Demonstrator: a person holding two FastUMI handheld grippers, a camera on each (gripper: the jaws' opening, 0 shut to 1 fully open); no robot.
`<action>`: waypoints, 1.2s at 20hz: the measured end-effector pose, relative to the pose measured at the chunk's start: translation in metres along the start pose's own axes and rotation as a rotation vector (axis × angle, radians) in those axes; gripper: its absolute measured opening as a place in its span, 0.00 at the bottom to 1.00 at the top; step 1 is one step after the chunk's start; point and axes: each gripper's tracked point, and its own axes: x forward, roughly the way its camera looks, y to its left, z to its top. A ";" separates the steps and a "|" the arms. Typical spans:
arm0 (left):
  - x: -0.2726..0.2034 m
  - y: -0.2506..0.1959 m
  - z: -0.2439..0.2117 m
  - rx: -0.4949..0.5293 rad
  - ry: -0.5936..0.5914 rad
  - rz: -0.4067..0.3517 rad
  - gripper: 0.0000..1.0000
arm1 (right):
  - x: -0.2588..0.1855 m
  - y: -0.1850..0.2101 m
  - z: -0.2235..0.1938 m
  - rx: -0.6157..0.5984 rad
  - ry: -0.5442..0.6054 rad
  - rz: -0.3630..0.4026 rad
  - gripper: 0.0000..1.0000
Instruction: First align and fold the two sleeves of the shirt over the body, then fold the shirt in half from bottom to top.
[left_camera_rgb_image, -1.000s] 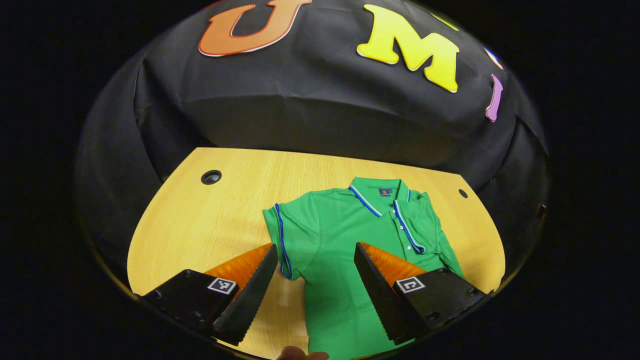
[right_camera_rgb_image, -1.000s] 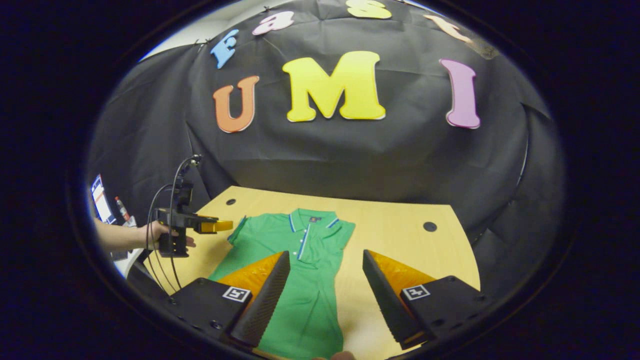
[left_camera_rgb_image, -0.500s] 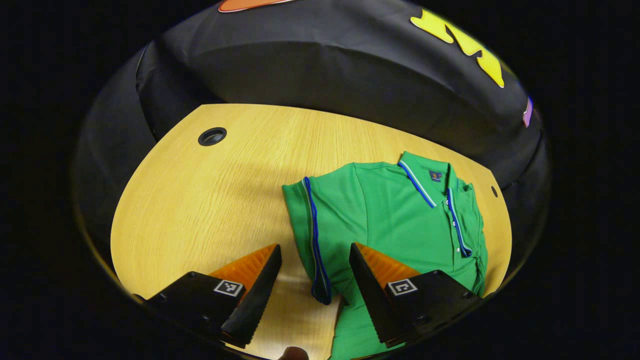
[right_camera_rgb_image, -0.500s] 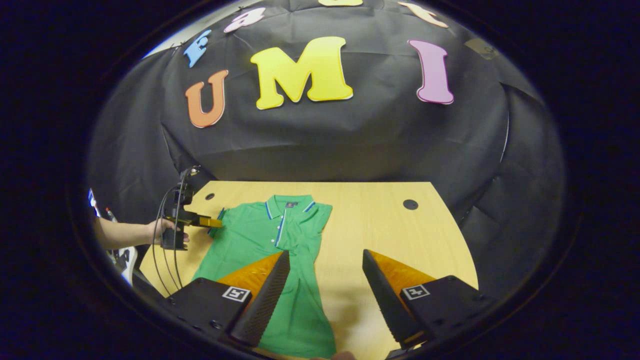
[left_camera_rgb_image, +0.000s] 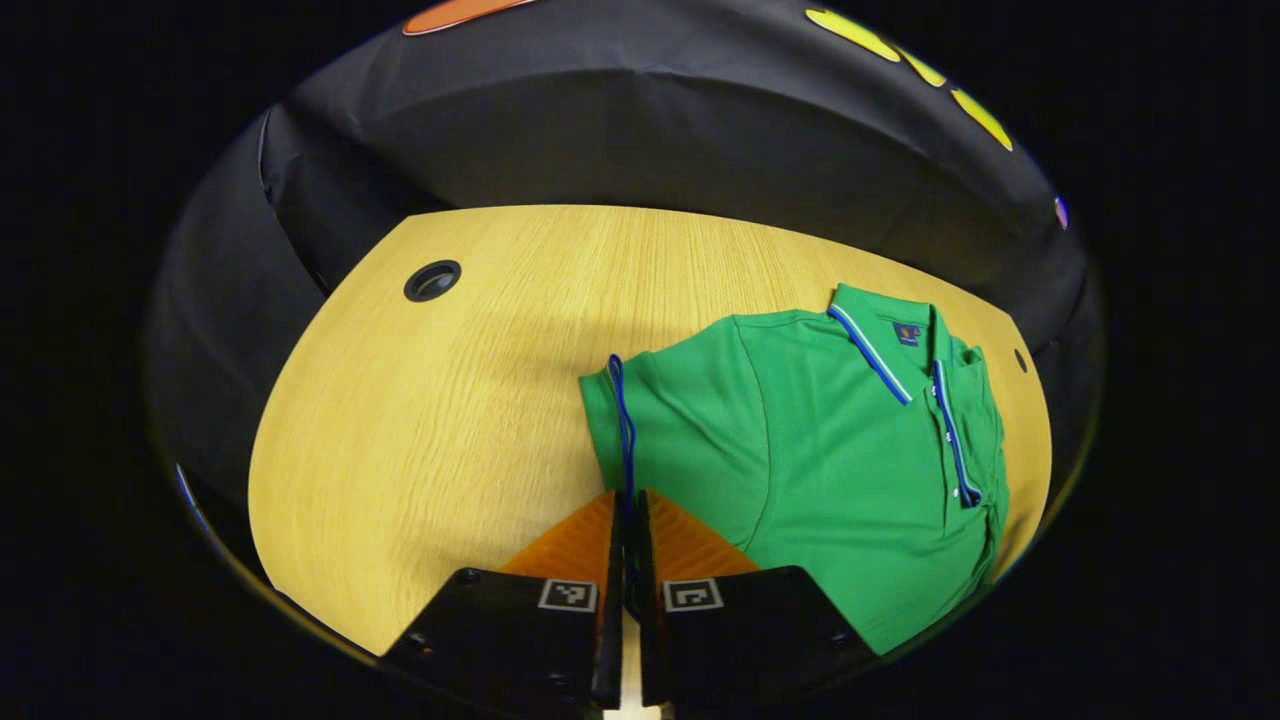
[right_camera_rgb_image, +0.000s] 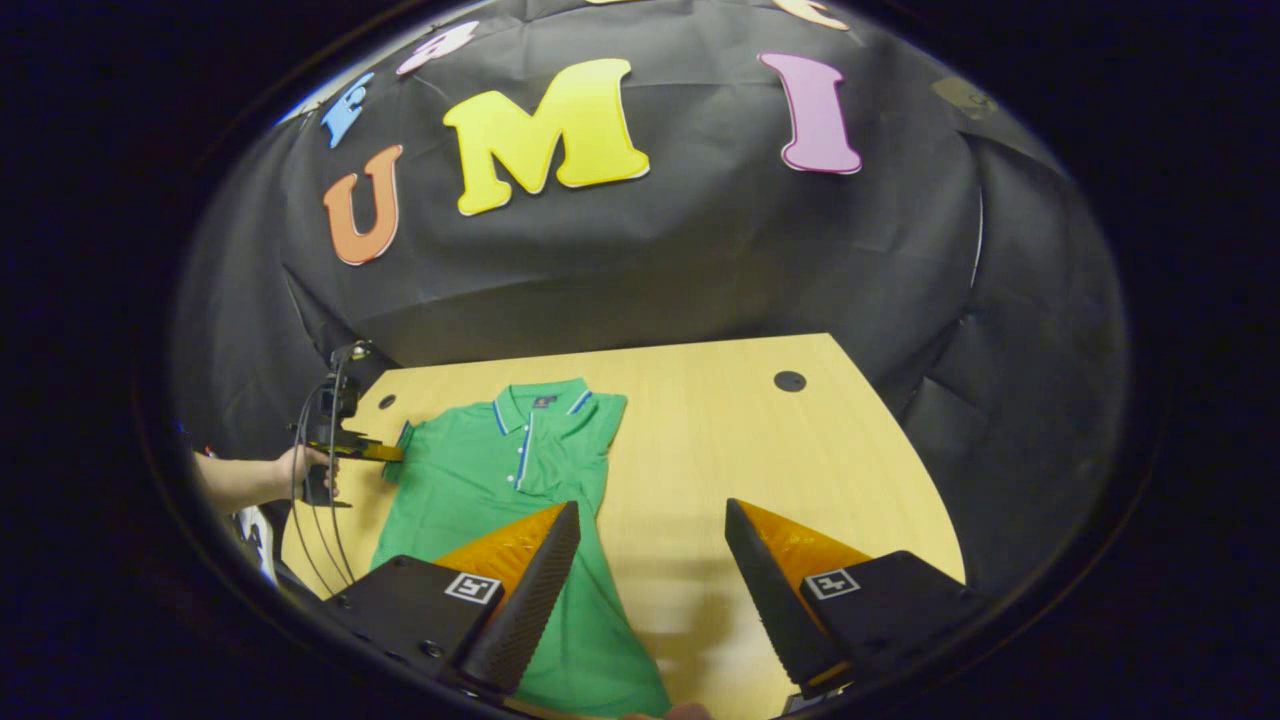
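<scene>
Left gripper view: left claw (left_camera_rgb_image: 627, 510) pinched shut on the blue-trimmed sleeve (left_camera_rgb_image: 612, 420) cuff of the green shirt (left_camera_rgb_image: 800, 450), which lies flat on the wooden worktop (left_camera_rgb_image: 450, 400), collar toward the far edge.

Right gripper view: right claw (right_camera_rgb_image: 652, 560) spread wide, holding nothing, above the shirt's lower right side. A hand (right_camera_rgb_image: 300, 468) holds the left claw at the far sleeve.

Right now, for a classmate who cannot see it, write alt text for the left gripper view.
The left gripper is shut on the blue-trimmed cuff of the left sleeve of a green polo shirt. The shirt lies flat on a light wooden table, its right sleeve already folded over the body.
</scene>
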 end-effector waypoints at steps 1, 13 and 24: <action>-0.002 -0.001 0.002 -0.021 -0.002 -0.007 0.08 | 0.000 -0.002 -0.002 0.001 0.003 -0.005 0.94; -0.066 -0.083 0.065 -0.012 -0.123 -0.112 0.04 | -0.023 -0.010 0.001 0.026 -0.039 -0.003 0.95; -0.009 -0.190 0.014 0.052 0.004 -0.130 0.05 | -0.065 -0.058 -0.031 0.106 -0.045 -0.104 0.95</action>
